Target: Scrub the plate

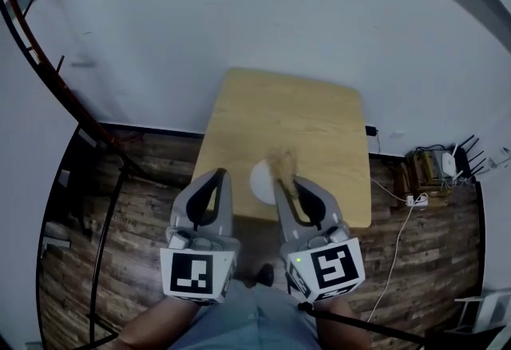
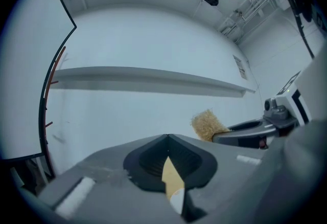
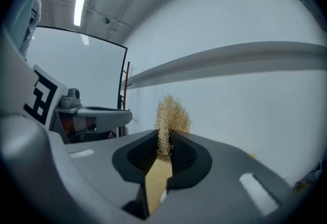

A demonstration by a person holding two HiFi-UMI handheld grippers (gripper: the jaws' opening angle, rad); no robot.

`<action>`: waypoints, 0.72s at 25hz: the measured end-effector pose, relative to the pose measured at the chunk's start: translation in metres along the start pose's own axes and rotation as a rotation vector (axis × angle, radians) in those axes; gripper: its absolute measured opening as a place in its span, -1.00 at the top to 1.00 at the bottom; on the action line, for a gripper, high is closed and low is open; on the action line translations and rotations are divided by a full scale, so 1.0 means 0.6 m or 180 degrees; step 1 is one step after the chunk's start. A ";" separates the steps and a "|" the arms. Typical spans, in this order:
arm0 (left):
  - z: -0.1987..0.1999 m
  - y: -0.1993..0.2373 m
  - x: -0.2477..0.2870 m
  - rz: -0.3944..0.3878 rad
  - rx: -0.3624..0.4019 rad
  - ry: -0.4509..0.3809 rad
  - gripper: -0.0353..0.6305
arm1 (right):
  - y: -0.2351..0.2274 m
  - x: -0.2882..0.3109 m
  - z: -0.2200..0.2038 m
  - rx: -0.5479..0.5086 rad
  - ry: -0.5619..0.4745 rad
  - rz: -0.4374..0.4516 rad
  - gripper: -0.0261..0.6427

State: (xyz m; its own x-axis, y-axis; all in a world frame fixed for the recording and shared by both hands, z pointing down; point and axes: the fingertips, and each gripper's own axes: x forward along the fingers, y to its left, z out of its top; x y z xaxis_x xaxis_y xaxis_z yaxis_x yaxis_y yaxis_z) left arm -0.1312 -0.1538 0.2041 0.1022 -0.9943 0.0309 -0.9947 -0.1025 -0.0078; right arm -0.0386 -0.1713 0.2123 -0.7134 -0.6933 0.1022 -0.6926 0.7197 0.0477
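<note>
A small white plate (image 1: pixel 259 180) lies at the near edge of the light wooden table (image 1: pixel 279 113), partly hidden behind my right gripper. My right gripper (image 1: pixel 284 179) hangs over the plate's right side, shut on a tan fibrous scrubber (image 1: pixel 281 161). In the right gripper view the scrubber (image 3: pixel 168 114) sticks up out of the right gripper (image 3: pixel 164 135), clamped between the pads. My left gripper (image 1: pixel 219 175) is held off the table's near left edge, shut, with nothing in it. In the left gripper view the left gripper (image 2: pixel 167 137) is shut and empty, with the scrubber (image 2: pixel 208 125) to its right.
A black metal rack (image 1: pixel 96 180) stands on the wood-plank floor (image 1: pixel 144 180) to the left of the table. To the right lie a white cable and a box with small devices (image 1: pixel 435 169). A white wall rises behind the table.
</note>
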 end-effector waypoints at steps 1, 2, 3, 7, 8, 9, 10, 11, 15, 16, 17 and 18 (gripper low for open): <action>-0.001 0.007 -0.002 0.0020 -0.0006 0.0003 0.83 | 0.005 0.001 0.000 -0.0016 -0.0001 -0.0022 0.78; -0.001 0.012 -0.003 0.0029 -0.0013 -0.0001 0.83 | 0.010 0.002 0.000 -0.0032 -0.0002 -0.0040 0.78; -0.001 0.016 -0.003 0.0023 -0.0019 -0.0011 0.83 | 0.014 0.003 0.000 -0.0045 -0.0004 -0.0058 0.78; 0.004 0.019 -0.003 -0.0073 -0.0033 -0.0056 0.83 | 0.023 0.003 0.002 -0.0091 -0.0002 -0.0158 0.79; 0.005 0.019 -0.003 -0.0103 -0.0032 -0.0054 0.83 | 0.022 0.003 0.003 -0.0087 -0.0003 -0.0187 0.79; 0.005 0.020 -0.002 -0.0135 -0.0027 -0.0050 0.83 | 0.021 0.004 0.005 -0.0079 -0.0003 -0.0216 0.79; 0.005 0.021 -0.001 -0.0163 -0.0015 -0.0043 0.83 | 0.019 0.005 0.006 -0.0072 -0.0002 -0.0245 0.79; 0.005 0.022 0.000 -0.0187 -0.0005 -0.0037 0.83 | 0.018 0.006 0.006 -0.0069 0.0002 -0.0268 0.79; 0.002 0.021 0.002 -0.0263 -0.0003 -0.0041 0.83 | 0.016 0.005 0.003 -0.0069 0.0034 -0.0328 0.79; 0.002 0.021 0.003 -0.0280 0.0008 -0.0041 0.83 | 0.017 0.005 0.002 -0.0071 0.0037 -0.0339 0.79; 0.002 0.021 0.004 -0.0297 0.0018 -0.0044 0.83 | 0.018 0.005 0.002 -0.0074 0.0040 -0.0350 0.79; 0.003 0.022 0.004 -0.0313 0.0024 -0.0052 0.83 | 0.019 0.006 0.001 -0.0076 0.0045 -0.0360 0.79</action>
State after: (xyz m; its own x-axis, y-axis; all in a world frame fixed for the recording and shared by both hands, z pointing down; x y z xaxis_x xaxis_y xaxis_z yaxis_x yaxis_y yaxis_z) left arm -0.1438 -0.1575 0.2026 0.1996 -0.9798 0.0157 -0.9797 -0.1998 -0.0132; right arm -0.0490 -0.1656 0.2124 -0.6292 -0.7696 0.1090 -0.7657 0.6378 0.0832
